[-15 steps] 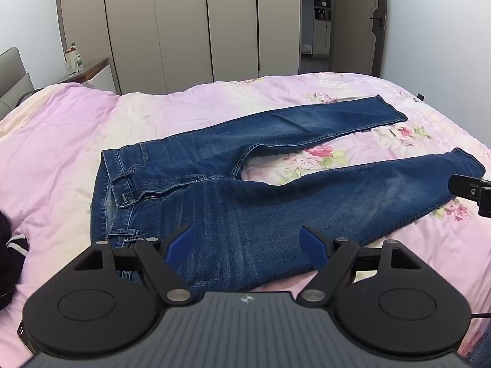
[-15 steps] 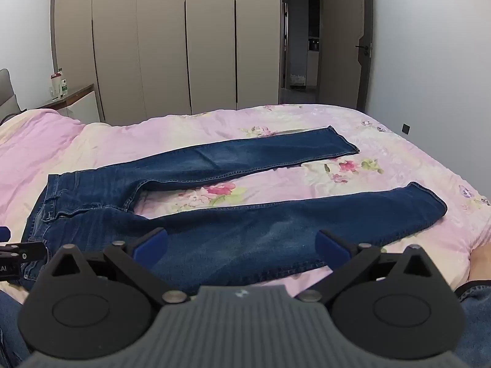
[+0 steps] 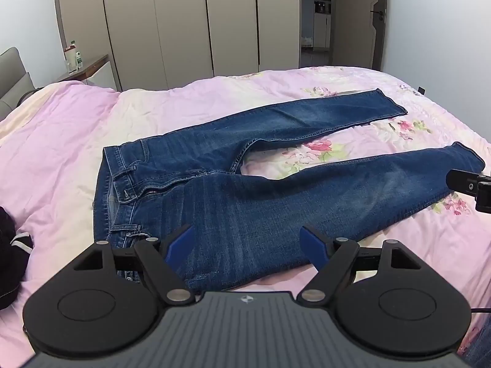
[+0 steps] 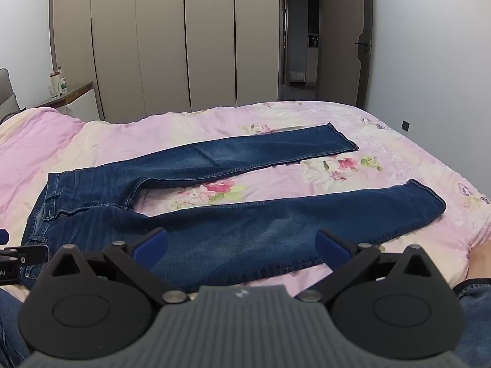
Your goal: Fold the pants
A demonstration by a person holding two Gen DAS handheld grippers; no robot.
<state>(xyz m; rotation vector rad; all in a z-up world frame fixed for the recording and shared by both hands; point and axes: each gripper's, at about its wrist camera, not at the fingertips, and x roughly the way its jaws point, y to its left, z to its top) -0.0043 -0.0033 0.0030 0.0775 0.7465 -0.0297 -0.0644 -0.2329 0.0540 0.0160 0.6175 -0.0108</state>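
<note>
Lying flat on the pink floral bedcover (image 3: 61, 141), one pair of blue jeans (image 3: 260, 202) spreads from waistband to hems, its two legs splayed apart in a V with flowered cover showing between them. The waistband sits toward the head end of the bed, the hems toward the foot end, and the nearer leg runs close along the near edge.

Only the left wrist view shows a dark garment (image 3: 9, 254) with a white stripe at the near edge by the head end; it also catches the tip of the other tool over the nearer hem. Only the right wrist view shows the person's denim-clad leg (image 4: 475, 306) at the near edge by the foot end, and a wall socket (image 4: 405, 125) beyond the foot end.

Two grippers appear. The left gripper (image 3: 247, 242) hangs over the hip and thigh of the nearer leg, fingers spread wide, nothing between them. The right gripper (image 4: 241, 245) hangs over the same leg further along, fingers likewise spread wide and empty.

Both views share one wardrobe (image 4: 172, 46), one open doorway and one bedside cabinet (image 3: 89, 70) with bottles.
</note>
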